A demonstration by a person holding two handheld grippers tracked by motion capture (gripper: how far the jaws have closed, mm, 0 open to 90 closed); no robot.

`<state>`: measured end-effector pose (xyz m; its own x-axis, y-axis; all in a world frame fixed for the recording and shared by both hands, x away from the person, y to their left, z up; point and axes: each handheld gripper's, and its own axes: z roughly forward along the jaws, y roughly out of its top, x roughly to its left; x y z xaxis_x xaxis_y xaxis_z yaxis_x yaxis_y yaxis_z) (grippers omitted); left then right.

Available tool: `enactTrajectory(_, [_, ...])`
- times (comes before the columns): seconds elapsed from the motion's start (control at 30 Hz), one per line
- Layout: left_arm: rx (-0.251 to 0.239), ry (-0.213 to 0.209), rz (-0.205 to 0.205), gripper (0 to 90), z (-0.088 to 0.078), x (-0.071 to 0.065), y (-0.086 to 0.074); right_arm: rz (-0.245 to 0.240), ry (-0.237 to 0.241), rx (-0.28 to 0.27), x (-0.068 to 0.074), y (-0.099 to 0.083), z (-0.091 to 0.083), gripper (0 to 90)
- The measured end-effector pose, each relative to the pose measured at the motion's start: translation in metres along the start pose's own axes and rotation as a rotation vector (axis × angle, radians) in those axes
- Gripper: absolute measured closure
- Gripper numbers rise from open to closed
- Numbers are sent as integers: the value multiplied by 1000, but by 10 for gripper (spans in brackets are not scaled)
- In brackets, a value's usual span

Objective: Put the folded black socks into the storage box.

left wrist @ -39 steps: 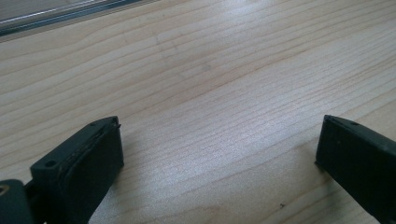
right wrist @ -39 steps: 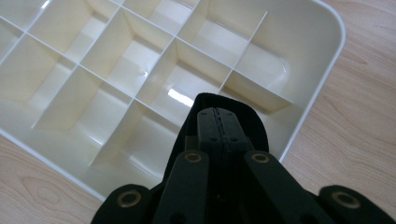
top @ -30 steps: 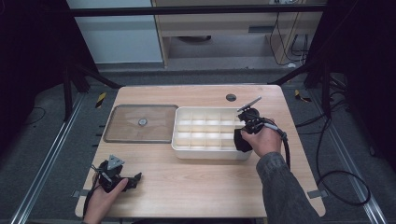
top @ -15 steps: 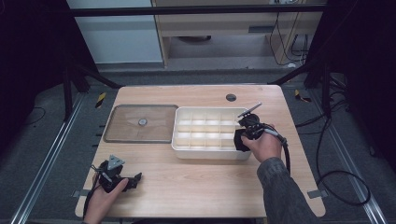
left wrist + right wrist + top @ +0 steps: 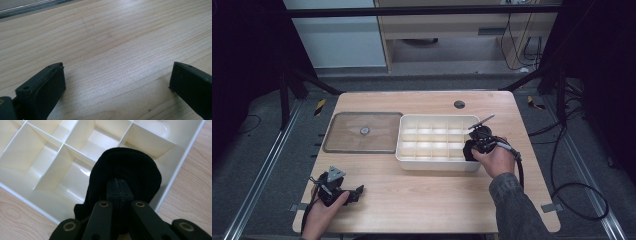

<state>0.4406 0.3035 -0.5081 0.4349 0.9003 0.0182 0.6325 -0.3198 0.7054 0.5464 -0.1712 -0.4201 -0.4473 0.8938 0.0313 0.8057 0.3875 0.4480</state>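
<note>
While left fingers (image 5: 40, 92) gape, right fingers (image 5: 118, 187) pinch black cloth (image 5: 125, 170).

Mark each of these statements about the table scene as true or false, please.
1. The right gripper is shut on a black cloth. True.
2. The left gripper holds the cloth too. False: its jaws stand open over bare table.
3. The cloth hangs over the white divided tray. True.
4. The clear lid covers the tray. False: it lies flat beside it.
</note>
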Motion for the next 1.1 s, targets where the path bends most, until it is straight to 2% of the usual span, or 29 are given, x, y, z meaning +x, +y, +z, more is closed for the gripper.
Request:
enactTrajectory(0.3, [-4, 0, -3, 0, 0, 0, 0, -8, -1, -18, 0, -3, 0, 900])
enactTrajectory(0.77, [-5, -1, -3, 0, 0, -1, 0, -1, -1, -12, 1, -4, 2, 900])
enactTrajectory(1.1, [-1, -1, 1, 0, 0, -1, 0, -7, -19, -2, 3, -3, 3, 900])
